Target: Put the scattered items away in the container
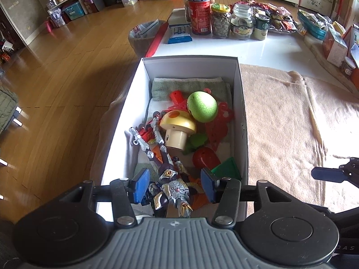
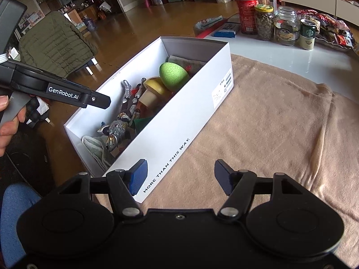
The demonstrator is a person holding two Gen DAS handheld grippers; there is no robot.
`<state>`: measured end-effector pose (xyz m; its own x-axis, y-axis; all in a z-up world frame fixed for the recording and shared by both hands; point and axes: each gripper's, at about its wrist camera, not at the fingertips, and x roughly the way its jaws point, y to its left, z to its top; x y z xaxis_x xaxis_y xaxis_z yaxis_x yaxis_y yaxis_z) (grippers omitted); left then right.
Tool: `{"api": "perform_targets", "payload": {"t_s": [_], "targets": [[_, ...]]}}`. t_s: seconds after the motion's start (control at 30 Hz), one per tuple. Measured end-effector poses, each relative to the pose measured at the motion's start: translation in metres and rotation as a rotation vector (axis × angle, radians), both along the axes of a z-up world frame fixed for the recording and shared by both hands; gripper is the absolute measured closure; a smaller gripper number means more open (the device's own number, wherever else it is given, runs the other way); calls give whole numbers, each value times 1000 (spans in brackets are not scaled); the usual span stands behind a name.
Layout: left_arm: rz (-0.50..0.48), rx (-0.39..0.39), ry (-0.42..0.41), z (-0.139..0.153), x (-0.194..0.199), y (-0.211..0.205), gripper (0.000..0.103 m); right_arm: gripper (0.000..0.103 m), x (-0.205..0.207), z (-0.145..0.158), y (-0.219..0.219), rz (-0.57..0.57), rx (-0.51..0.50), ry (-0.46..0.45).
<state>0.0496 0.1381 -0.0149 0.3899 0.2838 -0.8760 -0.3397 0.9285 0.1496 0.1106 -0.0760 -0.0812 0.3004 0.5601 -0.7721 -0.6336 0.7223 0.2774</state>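
A white shoebox (image 1: 190,58) (image 2: 179,121) stands on a beige towel (image 1: 280,116) (image 2: 258,134). It holds a green cracked-pattern egg (image 1: 202,109) (image 2: 172,74), a yellow mushroom toy (image 1: 177,127) (image 2: 154,87), red and green plastic pieces, and a silver and purple robot figure (image 1: 170,176) (image 2: 119,127) lying at the near end. My left gripper (image 1: 174,185) hovers over that end, open, with the figure below and its pads clear of it. My right gripper (image 2: 181,177) is open over the towel beside the box's long side, holding nothing.
Jars and a red can (image 1: 199,13) (image 2: 246,13) stand on the white table (image 1: 258,47) behind the box, with snack packets further right. Wooden floor (image 1: 67,67) lies left of the table edge. A person's hand (image 2: 6,121) holds the left gripper's handle; a green jacket (image 2: 53,44) is draped on a chair.
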Motion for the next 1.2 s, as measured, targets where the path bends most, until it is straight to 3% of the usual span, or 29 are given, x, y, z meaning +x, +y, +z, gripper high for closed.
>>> {"api": "perform_targets", "payload": {"t_s": [0.23,0.37,0.57,0.73,0.93,1.2], "targets": [[23,17,-51,17,-19,5,33,39,-6,14,18,23,-20,-29],[40,-4,-74,24,-30,11,29,39,-8,25,28,26,-30,-49],[73,-19,-104,31,-46,20,15,39,-12,44,43,35,-55,-87],[98,52,-111,36,-59,21,1,39,-16,55,58,46,-76,-110],[115,1,-118,36,-73,29,0,39,-20,62,74,59,-96,-122],[82,8,-147,39,-82,24,0,39,-21,70,87,58,-113,-131]]}}
